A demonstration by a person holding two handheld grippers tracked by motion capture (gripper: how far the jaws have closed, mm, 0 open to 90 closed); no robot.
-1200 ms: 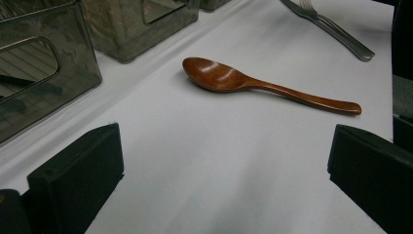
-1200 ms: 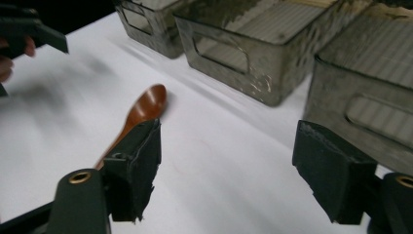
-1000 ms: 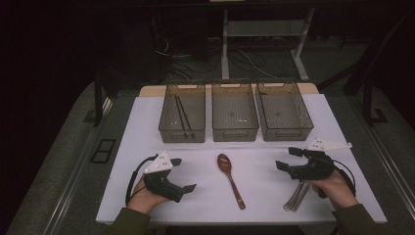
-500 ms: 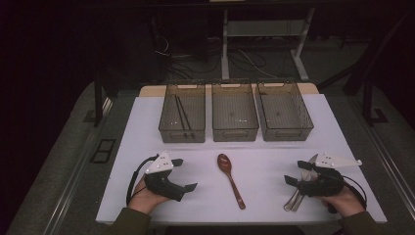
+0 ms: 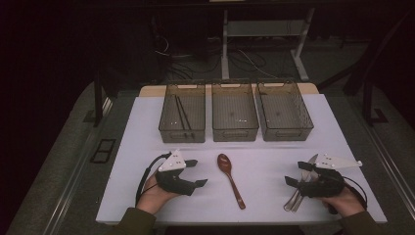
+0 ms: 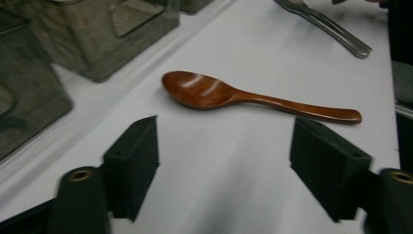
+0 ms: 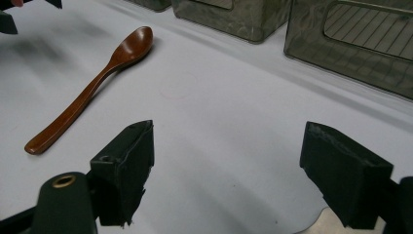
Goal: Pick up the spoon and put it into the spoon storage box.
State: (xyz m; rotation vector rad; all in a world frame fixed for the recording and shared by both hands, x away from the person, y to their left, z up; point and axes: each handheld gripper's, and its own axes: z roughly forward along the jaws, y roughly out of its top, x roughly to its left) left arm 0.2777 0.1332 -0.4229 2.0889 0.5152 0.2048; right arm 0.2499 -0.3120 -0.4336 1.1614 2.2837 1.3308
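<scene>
A brown wooden spoon [image 5: 230, 178] lies on the white mat, bowl toward the bins. To its left is my left gripper [image 5: 196, 173], pointing right at it. Its jaws have just been closing and stand open with nothing between them. In the left gripper view the spoon [image 6: 229, 95] lies crosswise beyond the pads [image 6: 131, 165]. At the right, my right gripper [image 5: 295, 174] is open and points left, above metal cutlery [image 5: 296, 198]. The right gripper view looks over bare mat between the open jaws, with the spoon [image 7: 92, 87] at the upper left.
Three clear bins stand in a row at the back of the mat [image 5: 147, 147]. The left bin [image 5: 169, 132] holds dark chopsticks [image 5: 181, 112]; the middle bin [image 5: 235, 132] and right bin [image 5: 286, 132] look bare. Dark floor and cables lie beyond the table.
My right gripper has moved toward the near edge and lower, over the metal cutlery. My left gripper has shifted slightly right toward the spoon and its jaws stand narrower.
</scene>
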